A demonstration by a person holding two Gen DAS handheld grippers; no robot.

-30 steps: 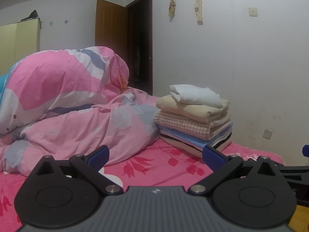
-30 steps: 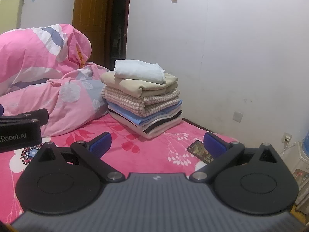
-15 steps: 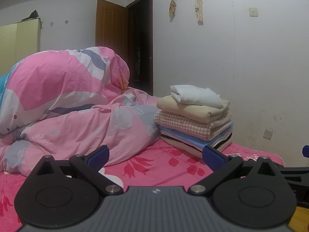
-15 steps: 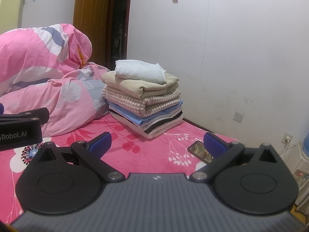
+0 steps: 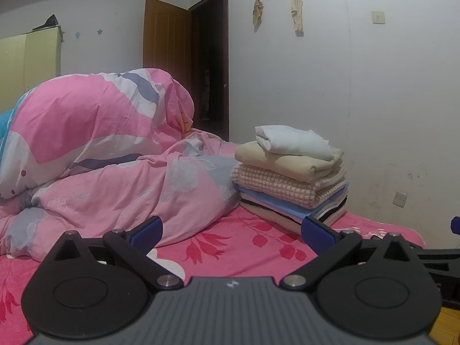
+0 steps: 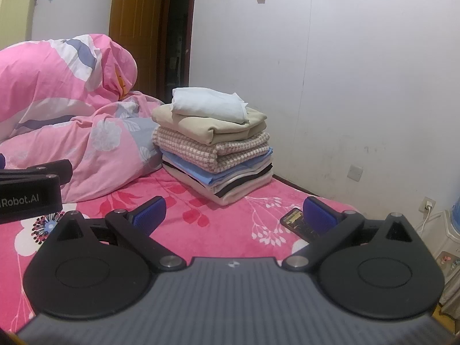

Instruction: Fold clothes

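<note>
Clothes sit folded in a stack (image 5: 290, 178) on the pink flowered bedsheet (image 5: 244, 247), close to the white wall (image 5: 373, 115) and touching the rumpled pink quilt (image 5: 115, 172) beside it; a white piece (image 6: 208, 104) lies on top, then a beige one (image 6: 201, 125), a pink checked one (image 6: 207, 148), a blue one (image 6: 189, 166), and thin pale and black layers at the bottom. We hold our left gripper (image 5: 231, 233) above the sheet with its jaws spread wide and nothing between the blue pads (image 5: 146, 230); the stack lies ahead of it, apart from the fingers. Our right gripper (image 6: 234, 214) is likewise spread wide and holds nothing, its blue pads (image 6: 149, 211) over the sheet; the stack lies ahead of it too, untouched. In the right view the side of the left gripper shows at the left edge, over the sheet and just in front of the quilt; a phone (image 6: 296, 221) lies flat on the sheet near the bed's edge, partly behind the right finger. Behind the quilt stands a brown door (image 5: 166, 46) beside a dark doorway; two small cloths (image 5: 297, 11) hang from a hook rail high on the wall.
</note>
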